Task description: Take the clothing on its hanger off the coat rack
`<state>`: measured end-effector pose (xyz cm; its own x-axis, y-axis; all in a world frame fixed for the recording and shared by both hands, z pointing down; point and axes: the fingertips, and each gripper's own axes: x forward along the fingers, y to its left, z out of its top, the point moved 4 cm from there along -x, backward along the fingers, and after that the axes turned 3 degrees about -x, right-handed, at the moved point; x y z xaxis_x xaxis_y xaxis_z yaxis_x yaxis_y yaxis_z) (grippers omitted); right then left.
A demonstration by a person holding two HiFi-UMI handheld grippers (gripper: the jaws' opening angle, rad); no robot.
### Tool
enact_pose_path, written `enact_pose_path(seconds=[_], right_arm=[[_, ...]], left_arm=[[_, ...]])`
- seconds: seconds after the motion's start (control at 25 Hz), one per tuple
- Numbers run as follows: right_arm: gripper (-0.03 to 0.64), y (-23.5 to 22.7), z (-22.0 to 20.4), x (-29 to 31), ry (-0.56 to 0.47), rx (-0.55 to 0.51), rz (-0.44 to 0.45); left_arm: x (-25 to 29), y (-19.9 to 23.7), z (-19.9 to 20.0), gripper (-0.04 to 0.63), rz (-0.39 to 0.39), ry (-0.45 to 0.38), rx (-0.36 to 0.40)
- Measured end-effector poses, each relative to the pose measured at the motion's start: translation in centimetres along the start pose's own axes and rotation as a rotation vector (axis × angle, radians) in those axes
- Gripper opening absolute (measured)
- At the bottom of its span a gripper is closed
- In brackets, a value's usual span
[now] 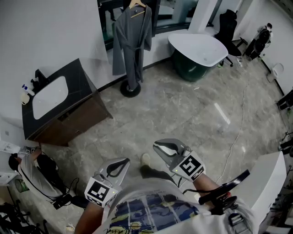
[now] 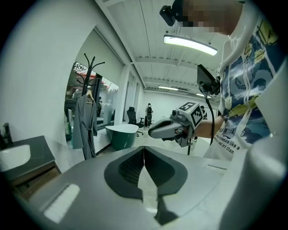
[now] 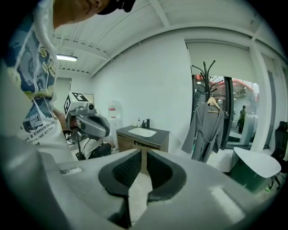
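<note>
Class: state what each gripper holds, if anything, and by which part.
Nothing. The left gripper is shut, the right gripper slightly open; both empty.

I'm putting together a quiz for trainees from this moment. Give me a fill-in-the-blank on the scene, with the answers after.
1. The ____ robe hangs on a hanger from the coat rack.
2. In the head view, the bathtub stands to the ____ of the coat rack.
3. Of the left gripper and right gripper, only the ____ one's jaws are fully together.
Answers: grey; right; left.
</note>
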<state>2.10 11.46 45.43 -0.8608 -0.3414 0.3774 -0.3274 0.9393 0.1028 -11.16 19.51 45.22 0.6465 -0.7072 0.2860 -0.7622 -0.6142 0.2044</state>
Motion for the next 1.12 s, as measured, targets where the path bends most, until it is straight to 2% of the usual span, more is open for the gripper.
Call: enact_pose_path(seconds=[0.2, 0.32, 0.48, 0.76, 1.0, 1.12], right_arm=[[0.060, -6.8, -0.1, -0.4, -0.017, 0.003, -0.013], [0.066, -10.9, -1.1, -1.8, -0.004, 0.021, -0.062], [0.081, -15.1, -1.9, -2.8, 0.007, 0.063, -0.121], [0.095, -20.8, -3.2, -5.1, 0.023, 0.133, -0.249], [0.123, -25.4, -2.8, -4.2, 0.096, 0.182, -0.380], [0.141, -27.3, -2.7, -3.2, 0.121, 0.207, -0.417]], left_arm=[[5.8, 3.2, 4.0, 0.023, 0.012, 0.006, 0.020], [9.7, 5.3, 6.4, 0.039, 0.015, -0.003, 0.043], [14.2, 10.3, 10.1, 0.076, 0.046, 0.002, 0.082], [20.6, 23.1, 19.7, 0.156, 0.160, -0.014, 0.143], [25.9, 36.0, 26.7, 0.195, 0.241, 0.011, 0.201], [28.6, 41.8, 29.7, 0.215, 0.278, 0.020, 0.231]])
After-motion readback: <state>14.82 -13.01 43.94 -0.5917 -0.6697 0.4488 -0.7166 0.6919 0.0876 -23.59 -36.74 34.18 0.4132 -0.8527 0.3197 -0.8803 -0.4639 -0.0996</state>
